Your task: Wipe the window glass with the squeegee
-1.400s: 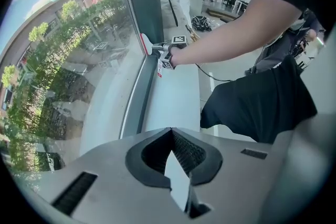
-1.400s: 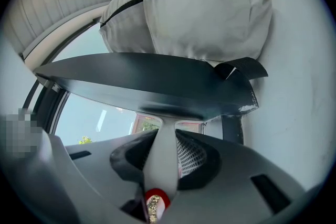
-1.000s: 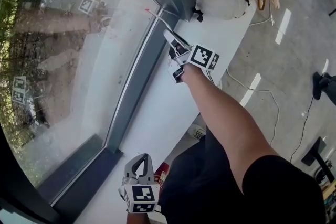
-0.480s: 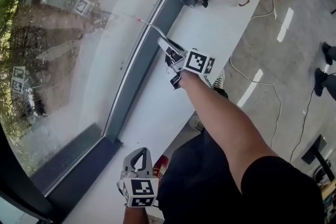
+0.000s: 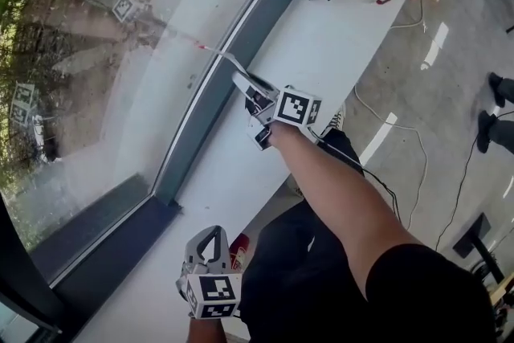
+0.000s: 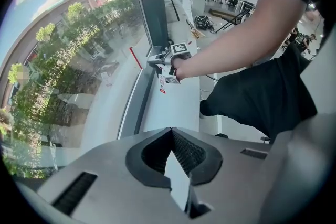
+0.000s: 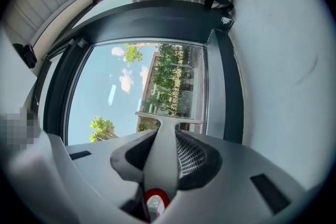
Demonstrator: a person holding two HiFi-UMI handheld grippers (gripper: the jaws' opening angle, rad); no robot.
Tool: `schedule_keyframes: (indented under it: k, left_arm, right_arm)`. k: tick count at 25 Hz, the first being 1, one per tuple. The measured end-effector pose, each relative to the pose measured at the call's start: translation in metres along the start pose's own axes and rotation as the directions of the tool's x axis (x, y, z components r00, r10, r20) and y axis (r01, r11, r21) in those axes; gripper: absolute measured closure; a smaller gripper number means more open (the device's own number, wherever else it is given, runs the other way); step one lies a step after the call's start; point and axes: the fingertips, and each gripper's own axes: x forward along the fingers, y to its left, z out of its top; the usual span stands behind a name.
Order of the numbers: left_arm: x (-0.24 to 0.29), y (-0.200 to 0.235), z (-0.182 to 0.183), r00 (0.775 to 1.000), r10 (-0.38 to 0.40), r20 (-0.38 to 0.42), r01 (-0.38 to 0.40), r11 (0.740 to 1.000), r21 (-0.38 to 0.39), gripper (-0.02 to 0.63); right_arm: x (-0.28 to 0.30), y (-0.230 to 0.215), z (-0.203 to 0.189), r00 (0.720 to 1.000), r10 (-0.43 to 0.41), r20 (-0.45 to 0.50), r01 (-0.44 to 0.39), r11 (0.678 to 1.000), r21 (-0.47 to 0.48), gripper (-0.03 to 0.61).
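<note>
**Now: squeegee reaches up-left from my right tongs**

Nearest, at bottom centre, my left gripper (image 5: 213, 234) rests pinched together, empty. Farther, mid-frame, my right gripper (image 5: 246, 86) clamps the squeegee (image 5: 224, 58) by its handle. Its long axis runs up-left to the window glass (image 5: 88, 68), and the blade seems to touch it.

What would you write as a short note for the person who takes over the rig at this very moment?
Right gripper: shut on the squeegee handle, blade pointing at the window glass, near the frame edge beside the sill; contact cannot be confirmed.
Left gripper: shut, empty, held low over the near end of the white sill.
Done: the squeegee is in hand at the glass; how much is wiped cannot be told.
Left: draw the blade across the pane, probably in overlapping passes.
</note>
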Motion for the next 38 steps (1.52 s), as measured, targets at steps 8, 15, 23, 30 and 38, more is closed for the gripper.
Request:
schedule_keyframes:
  k: [8,15,23,30,38]
  left_arm:
    - [-0.003,-0.002,-0.031,1.0,0.011,0.01,-0.01,0.998,-0.065,0.614]
    - [-0.009,-0.006,-0.052,1.0,0.021,0.01,-0.02,0.993,-0.114,0.614]
    - [-0.008,-0.013,-0.067,0.999,0.026,0.019,-0.023,0.988,-0.154,0.614]
    - [-0.019,-0.015,-0.068,0.998,0.044,0.052,-0.034,0.984,-0.174,0.614]
    - [-0.052,-0.013,-0.051,0.987,0.057,0.149,-0.024,0.976,-0.215,0.614]
  right_arm:
    - [0.003,0.008,-0.048,0.998,0.02,-0.066,-0.02,1.0,0.0,0.491]
    - [0.003,0.012,-0.076,0.995,0.024,-0.095,-0.024,1.0,0.008,0.491]
    - [0.0,0.01,-0.096,0.991,0.018,-0.135,-0.018,1.0,-0.001,0.491]
    - [-0.009,0.024,-0.094,0.987,0.001,-0.163,-0.007,0.999,-0.039,0.491]
    - [-0.048,0.098,-0.071,0.981,-0.031,-0.192,0.008,0.993,-0.119,0.491]
